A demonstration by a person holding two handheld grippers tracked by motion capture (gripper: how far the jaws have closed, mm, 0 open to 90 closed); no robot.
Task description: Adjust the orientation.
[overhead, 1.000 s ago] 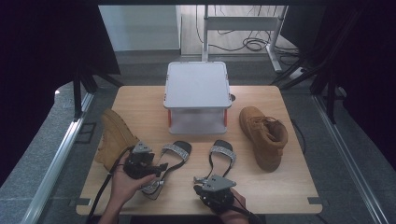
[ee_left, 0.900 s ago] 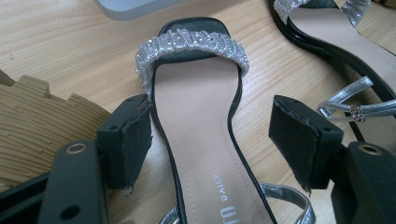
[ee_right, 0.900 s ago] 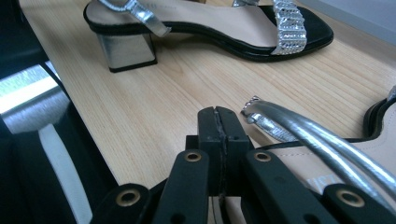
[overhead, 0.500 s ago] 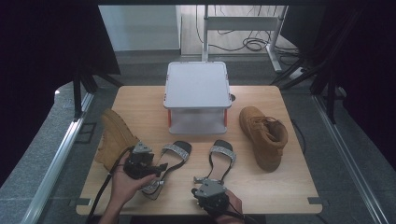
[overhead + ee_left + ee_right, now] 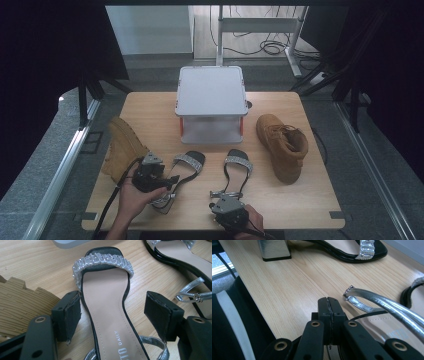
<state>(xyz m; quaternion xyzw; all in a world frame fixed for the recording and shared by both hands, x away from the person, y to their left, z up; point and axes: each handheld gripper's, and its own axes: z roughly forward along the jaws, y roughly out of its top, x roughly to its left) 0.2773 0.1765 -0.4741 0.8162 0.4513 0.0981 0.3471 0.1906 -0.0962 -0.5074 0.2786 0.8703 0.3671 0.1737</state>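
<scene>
Left tongs (image 5: 112,312) gape around the "DAILY"-stamped sandal (image 5: 107,302); right tongs (image 5: 329,305) are pressed together, empty.

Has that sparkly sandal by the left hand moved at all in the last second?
No. The left sandal lies at the same spot below the grey box and beside the left boot.

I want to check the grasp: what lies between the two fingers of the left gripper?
In the left gripper view, the sole of the left sandal lies between the open fingers of the left gripper, with bare table showing on either side of it.
</scene>
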